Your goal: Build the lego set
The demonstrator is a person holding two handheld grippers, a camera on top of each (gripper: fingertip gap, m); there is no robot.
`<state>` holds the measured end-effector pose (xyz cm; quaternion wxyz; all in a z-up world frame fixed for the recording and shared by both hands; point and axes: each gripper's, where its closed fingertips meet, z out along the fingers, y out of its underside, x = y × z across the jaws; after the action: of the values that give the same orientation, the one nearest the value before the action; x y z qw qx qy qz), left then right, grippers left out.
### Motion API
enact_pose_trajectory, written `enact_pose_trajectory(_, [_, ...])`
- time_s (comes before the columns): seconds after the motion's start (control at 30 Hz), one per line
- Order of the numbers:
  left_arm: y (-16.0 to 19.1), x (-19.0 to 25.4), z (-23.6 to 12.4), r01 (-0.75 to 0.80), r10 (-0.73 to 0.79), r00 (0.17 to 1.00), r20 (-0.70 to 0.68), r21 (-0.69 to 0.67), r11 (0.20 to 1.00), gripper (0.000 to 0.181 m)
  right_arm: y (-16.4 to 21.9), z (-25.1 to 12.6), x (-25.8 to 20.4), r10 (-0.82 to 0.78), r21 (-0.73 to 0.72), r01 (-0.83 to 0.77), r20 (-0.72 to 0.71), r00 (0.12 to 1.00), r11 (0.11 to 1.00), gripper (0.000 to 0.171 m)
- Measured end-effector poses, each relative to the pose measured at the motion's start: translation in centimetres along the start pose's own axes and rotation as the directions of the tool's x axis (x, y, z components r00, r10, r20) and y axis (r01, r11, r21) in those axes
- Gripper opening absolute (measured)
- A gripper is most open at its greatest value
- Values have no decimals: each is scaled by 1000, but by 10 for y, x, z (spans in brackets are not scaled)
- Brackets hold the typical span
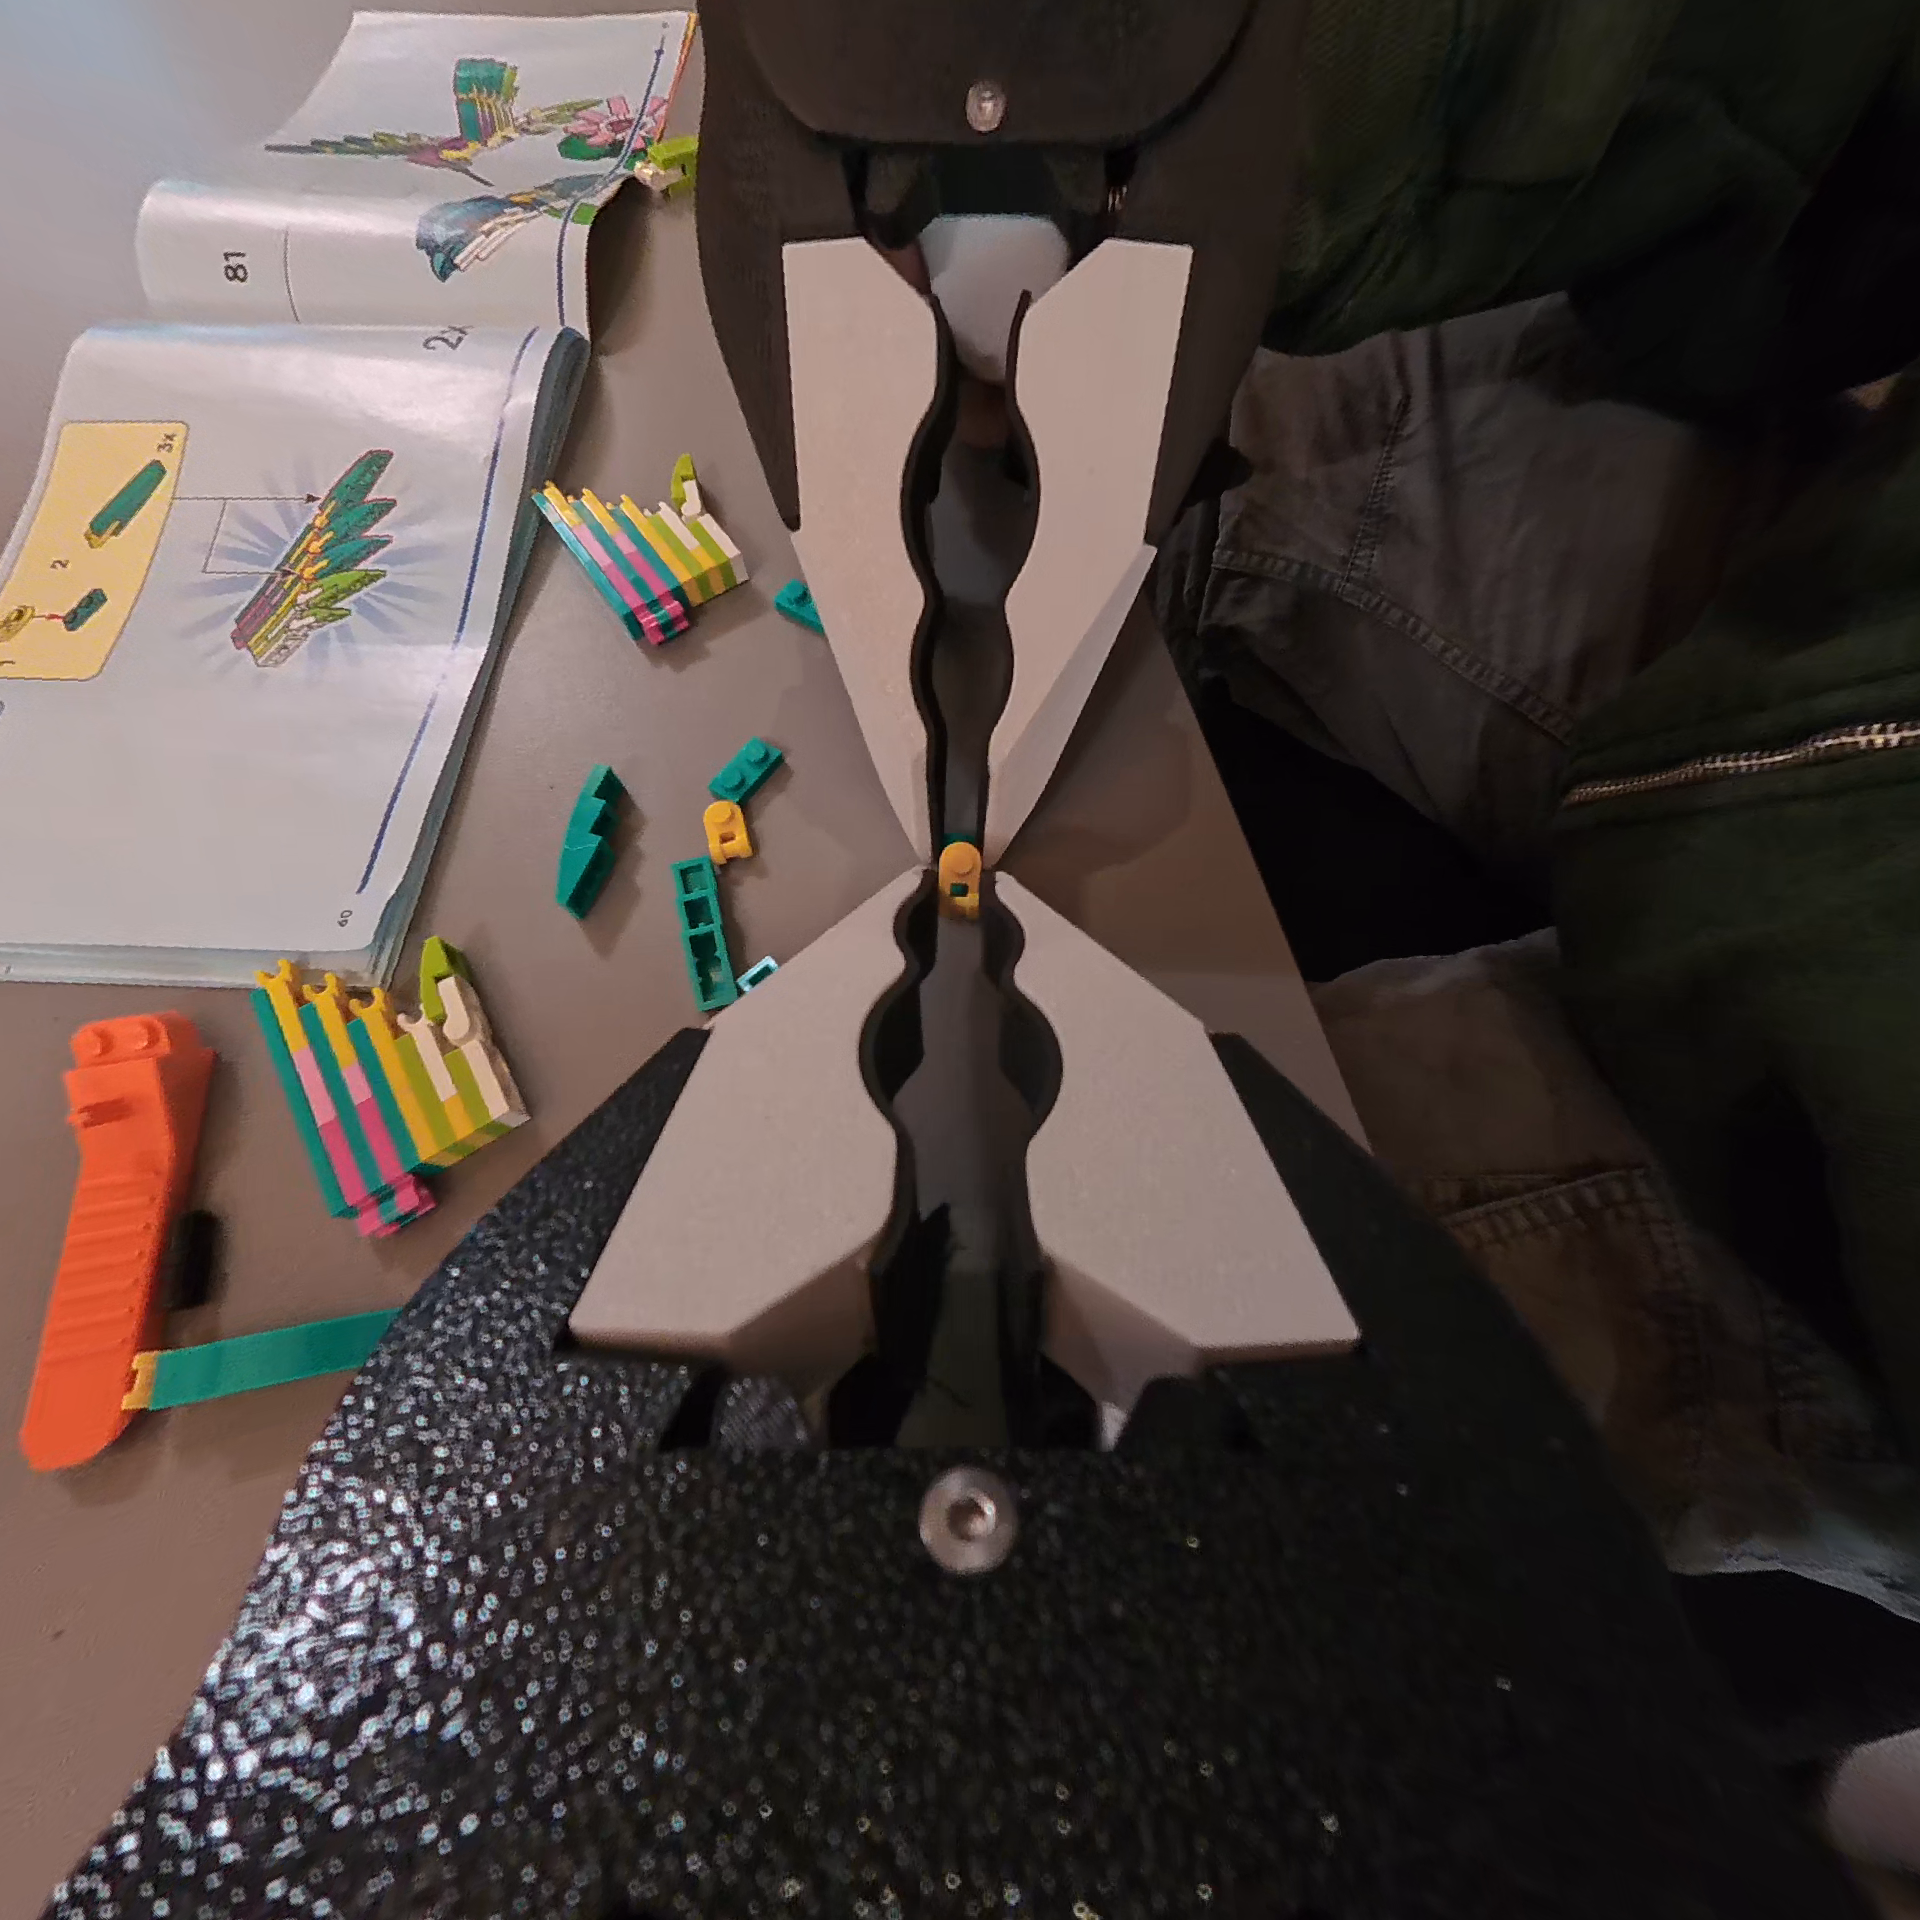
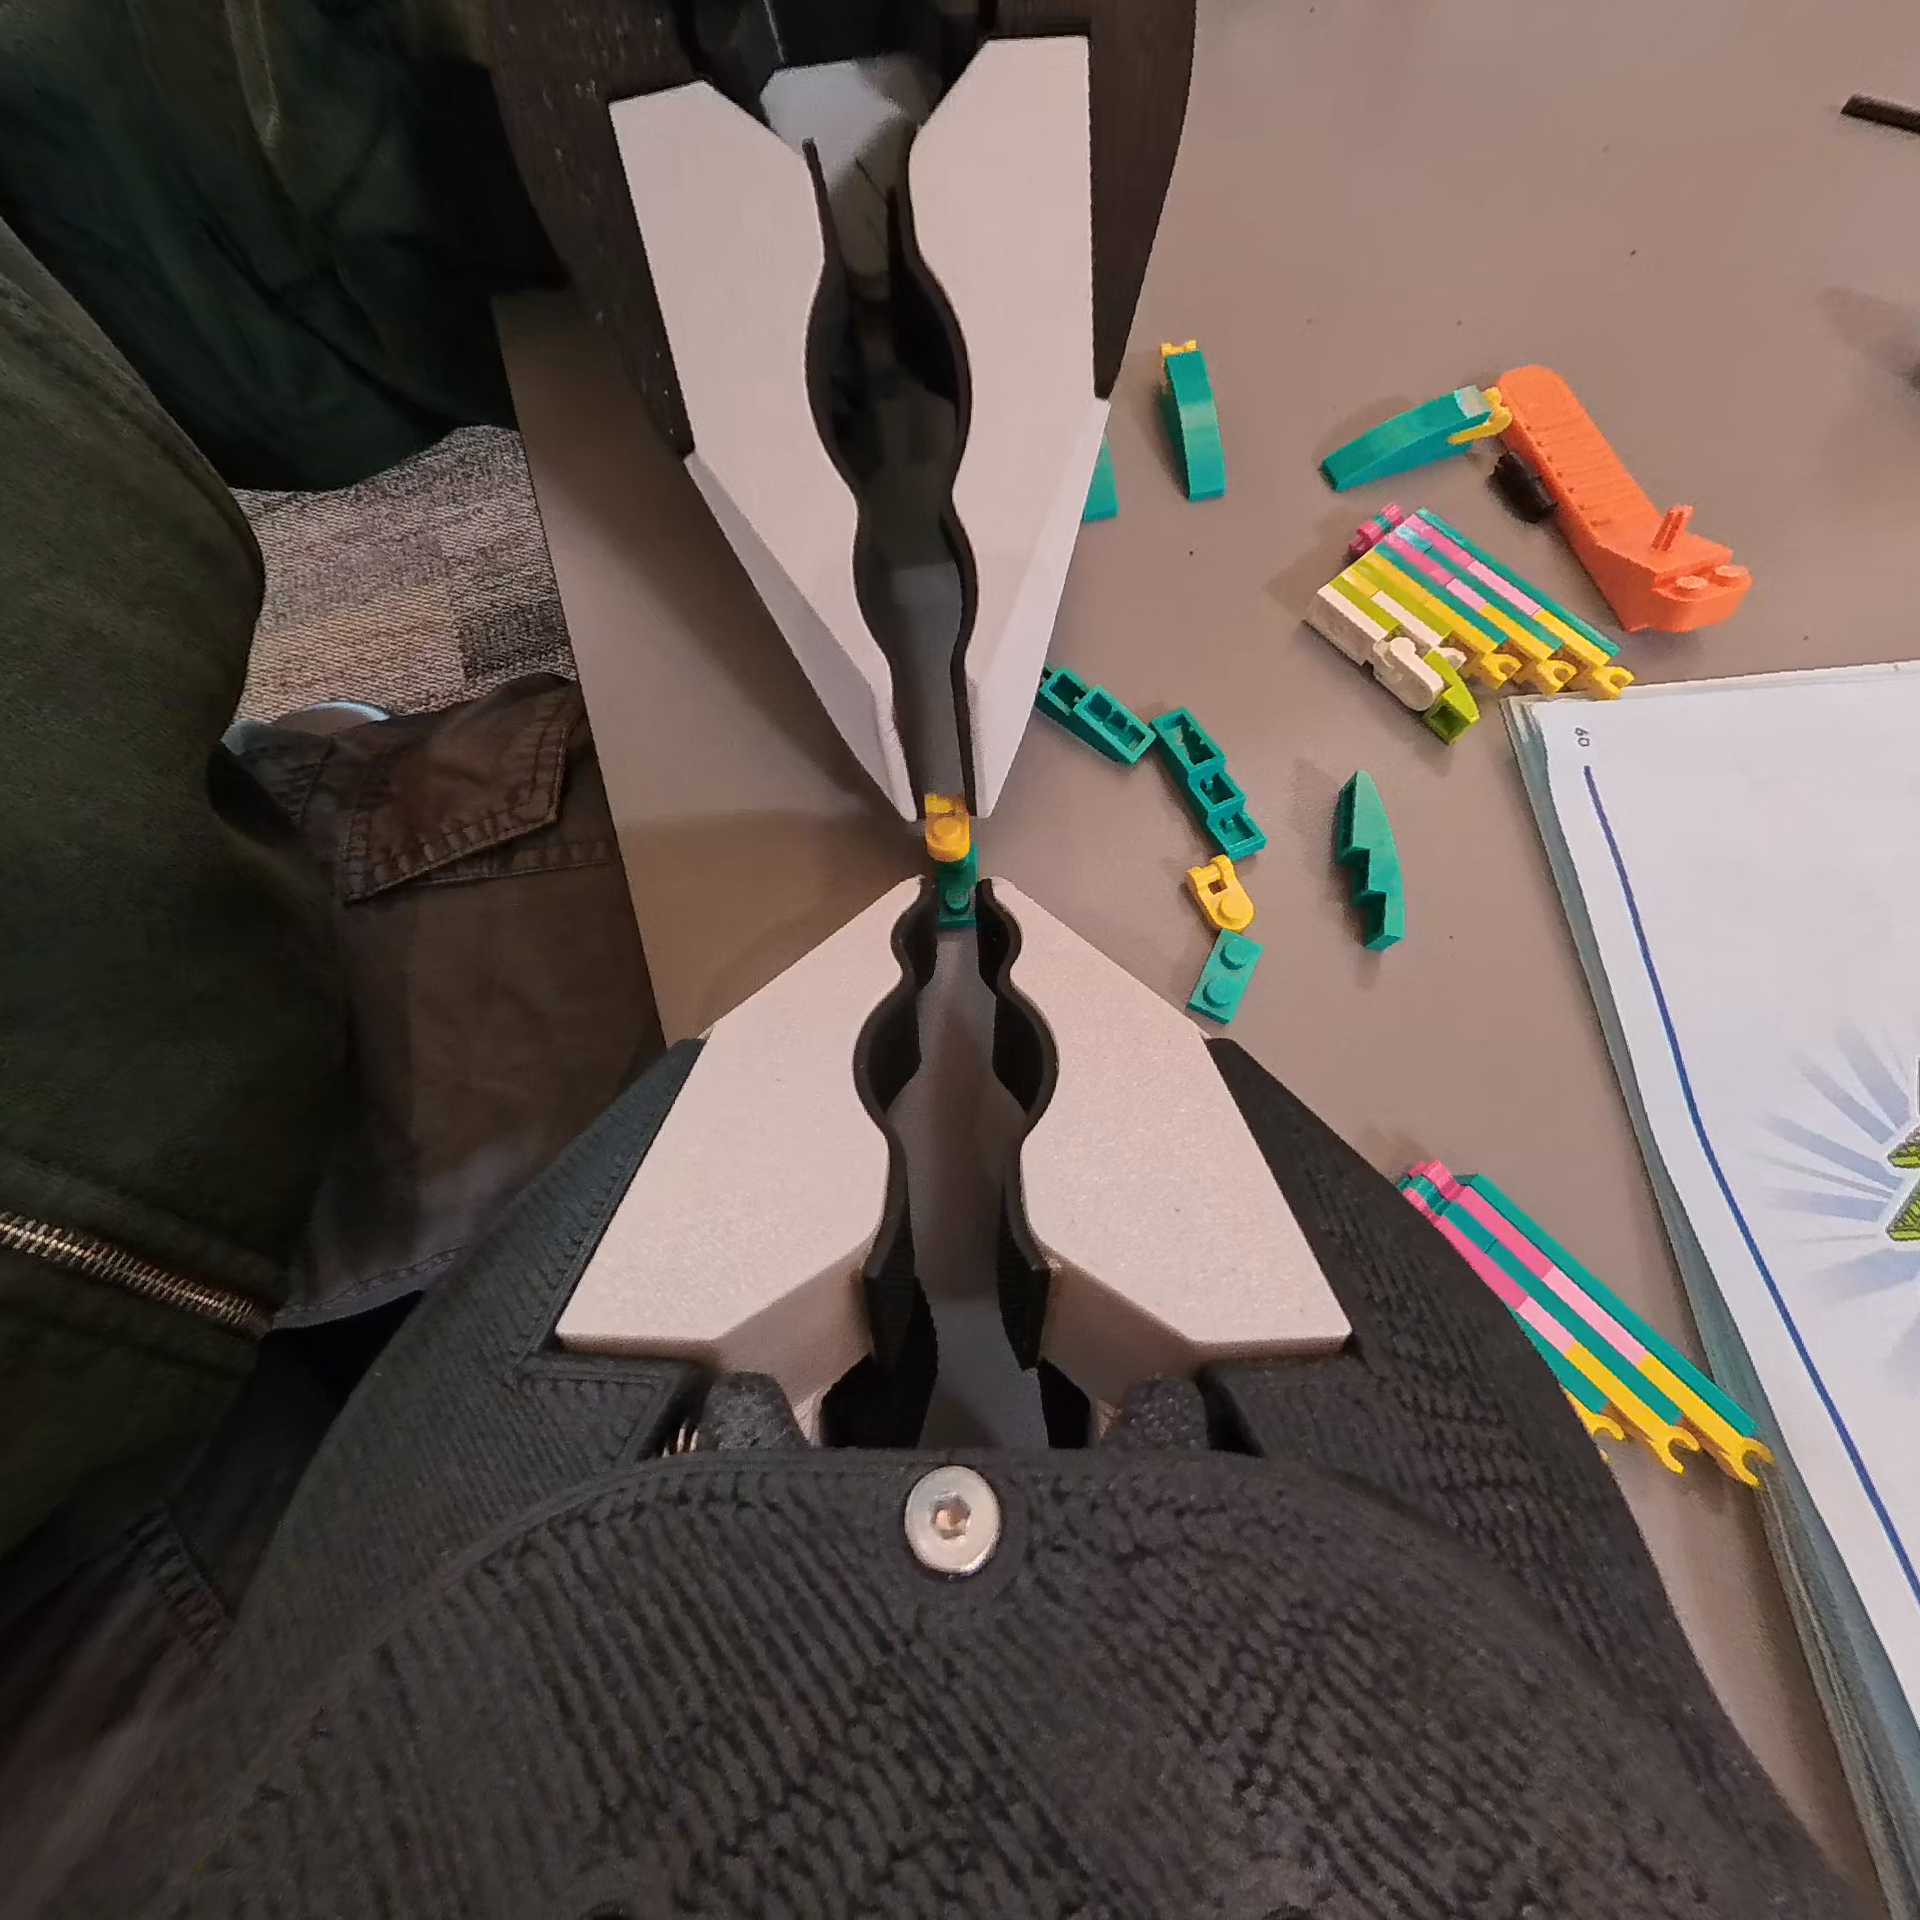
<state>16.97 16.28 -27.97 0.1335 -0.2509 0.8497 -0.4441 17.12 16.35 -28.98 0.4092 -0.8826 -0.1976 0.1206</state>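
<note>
My left gripper (image 1: 958,906) is shut on a small yellow clip piece (image 1: 958,871). My right gripper (image 2: 954,906) is shut on a small teal plate piece (image 2: 953,894). The two grippers meet tip to tip above the table edge, and the yellow piece (image 2: 945,826) touches the teal piece end to end. The right gripper (image 1: 961,831) comes in from the top of the left wrist view. The left gripper (image 2: 940,795) comes in from the top of the right wrist view. Two striped wing assemblies (image 1: 644,561) (image 1: 390,1091) lie on the table.
An open instruction booklet (image 1: 239,644) lies beside the wings. An orange brick separator (image 1: 114,1226) lies by a long teal slope (image 1: 260,1356). Loose teal pieces (image 1: 592,842) (image 1: 701,930) and a yellow clip (image 1: 727,831) are scattered nearby. A person's lap in green clothing (image 1: 1662,727) is past the table edge. Less than 4 cm separates the two grippers' tips.
</note>
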Motion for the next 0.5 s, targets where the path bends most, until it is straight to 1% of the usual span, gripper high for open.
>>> enact_pose_trajectory(0.5, [6,-2,4,2,-1,1000,12,-40,999,5,0,0,0,1,0,-1,1,1000,1000,6])
